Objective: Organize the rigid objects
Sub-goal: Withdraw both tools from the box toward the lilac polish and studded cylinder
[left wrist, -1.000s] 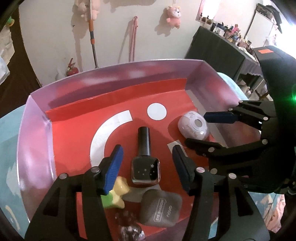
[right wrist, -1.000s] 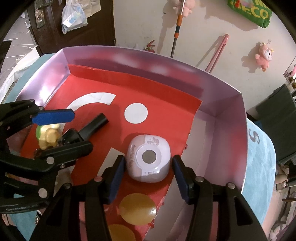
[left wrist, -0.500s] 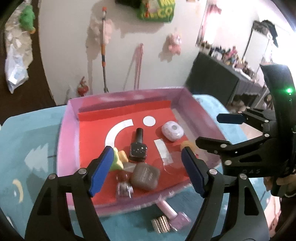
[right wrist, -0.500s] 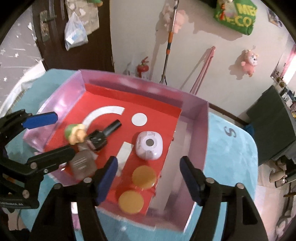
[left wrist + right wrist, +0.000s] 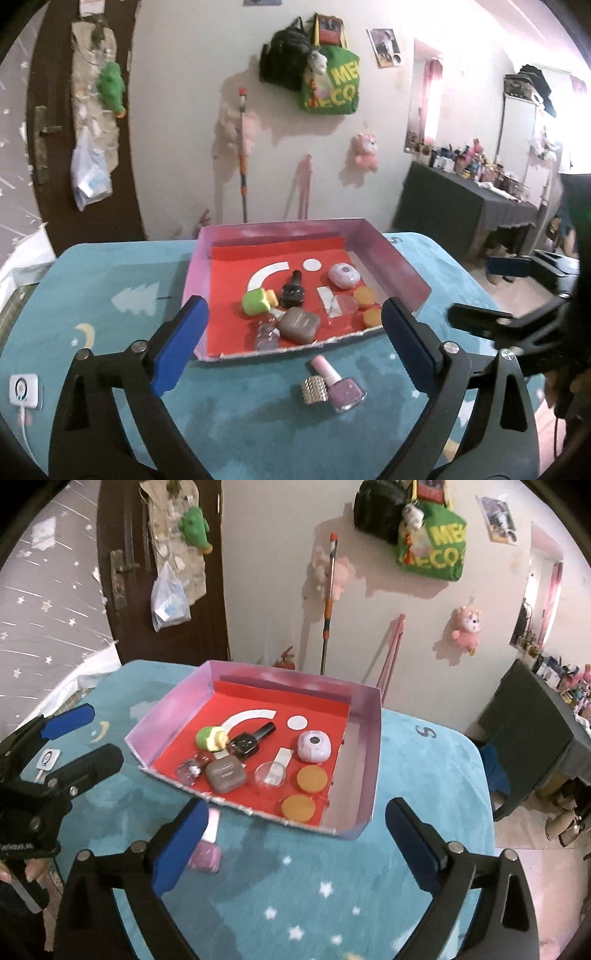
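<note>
- Left gripper (image 5: 291, 347) — spread wide, holding nothing.
- Right gripper (image 5: 295, 843) — likewise apart, unloaded.
- Pink nail polish bottle (image 5: 341, 386) lies on bench (image 5: 110, 332), outside tray (image 5: 391, 254).

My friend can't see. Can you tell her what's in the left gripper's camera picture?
An open left gripper hangs over a teal table, holding nothing. Ahead sits a pink tray of small things; a pink nail polish bottle and a studded silver cap lie outside it.

Black angular gripper frames with silver screw heads, blue-padded fingers (image 5: 180, 346), green indicator light.
</note>
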